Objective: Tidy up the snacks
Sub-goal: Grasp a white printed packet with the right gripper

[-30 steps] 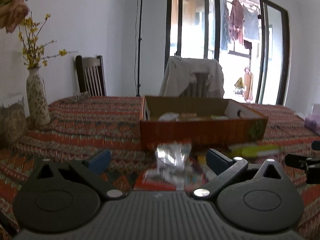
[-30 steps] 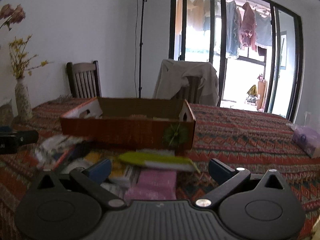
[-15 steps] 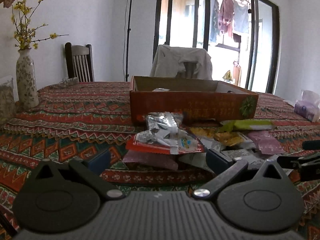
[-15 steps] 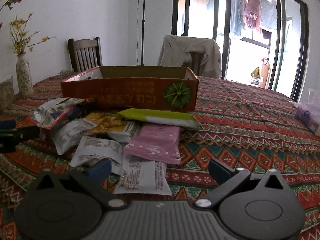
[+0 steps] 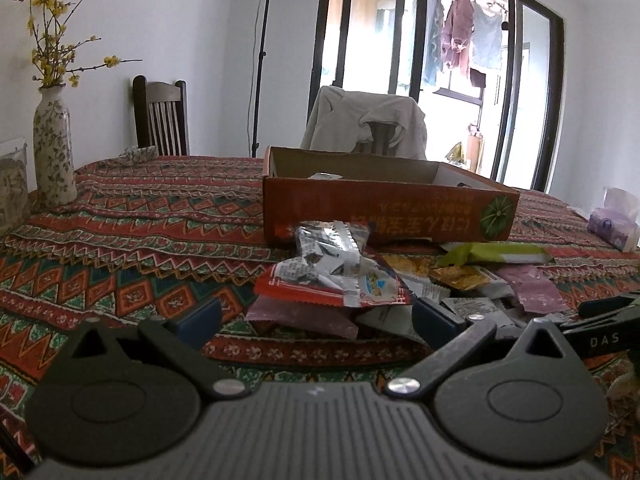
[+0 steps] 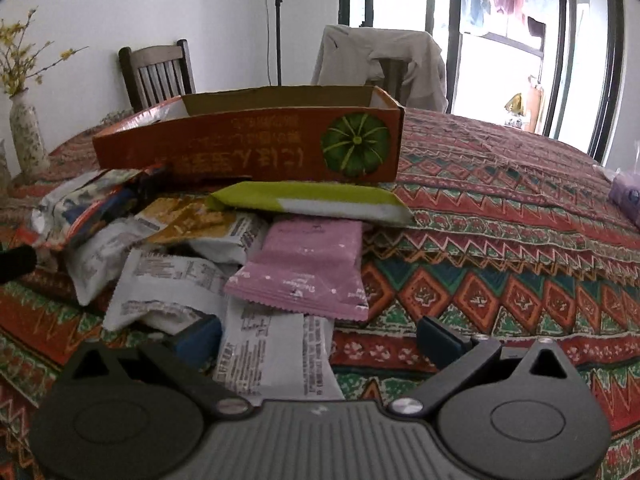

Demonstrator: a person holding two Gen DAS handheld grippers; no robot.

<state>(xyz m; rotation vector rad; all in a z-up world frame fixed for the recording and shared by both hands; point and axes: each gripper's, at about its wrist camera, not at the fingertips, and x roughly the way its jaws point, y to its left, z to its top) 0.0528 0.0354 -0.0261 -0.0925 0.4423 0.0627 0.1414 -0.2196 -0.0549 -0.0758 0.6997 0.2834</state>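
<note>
Blue-padded fingers of the left gripper (image 5: 316, 318) are spread apart above the tablecloth, nothing held between them; a flat dull-purple packet (image 5: 304, 318) lies just ahead of them. The right gripper (image 6: 318, 334) is likewise held wide open, with a white printed wrapper (image 6: 276, 354) lying flat between its fingers, untouched by either pad as far as can be told. Just beyond, a pink rectangular snack packet (image 6: 306, 270) is laid over the white wrappers, and a long green-and-white bar wrapper (image 6: 310, 202) rests behind it. A crinkled silver-and-red foil packet (image 5: 332, 270) tops the left part of the heap. All the loose snacks are piled directly in front of a low orange cardboard box with a green pumpkin print (image 6: 248, 148), some touching its front wall; a little white item is glimpsed inside it in the left view. Everything is borne by a table under a red, green and orange zigzag-patterned woven cloth (image 6: 500, 240). A tall floral ceramic vase with yellow blossom twigs (image 5: 54, 152) stands at the left edge. A dark wooden slat-back chair (image 5: 162, 118) and a chair draped with a beige garment (image 5: 366, 126) are set behind the table, before a white wall, a thin black lamp stand (image 5: 260, 60) and dark-framed glass doors (image 5: 512, 80), beyond which laundry is hung.
</note>
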